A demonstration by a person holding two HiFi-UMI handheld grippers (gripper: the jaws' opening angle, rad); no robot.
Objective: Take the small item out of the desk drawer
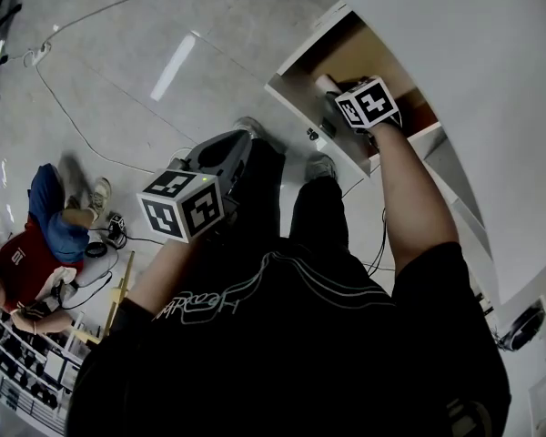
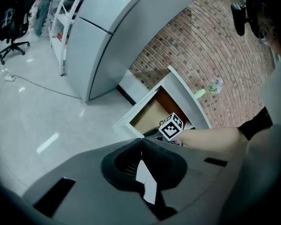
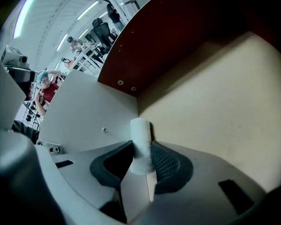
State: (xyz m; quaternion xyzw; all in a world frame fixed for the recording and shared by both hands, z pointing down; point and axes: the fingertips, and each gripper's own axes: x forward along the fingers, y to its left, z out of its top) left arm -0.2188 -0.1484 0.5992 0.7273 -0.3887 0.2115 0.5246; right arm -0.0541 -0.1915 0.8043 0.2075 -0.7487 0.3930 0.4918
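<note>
Two grippers here and only one is doing any work. The right gripper is down inside the open drawer, its jaws closed partway onto the small white cylinder. It sits between the pads near the corner where the grey side wall meets the dark back board. The left gripper hangs out over the floor, jaws pressed together on nothing. What worries me is that a good bit of the cylinder pokes out past the tips. It's round and smooth-looking, so I reckon a quick lift could let it swivel or squirt out and drop back in. I can't tell if it's resting on the drawer bottom. That grey wall is just beside it, so any sideways drag could knock it loose. The white desk top also overhangs the drawer, so the marker cube might clip its edge coming up. As for writing, not much: the cube shows only black-and-white squares and no words. The curly white lettering on the person's black shirt is upside down and I can't read it. There's no label on the cylinder.
</note>
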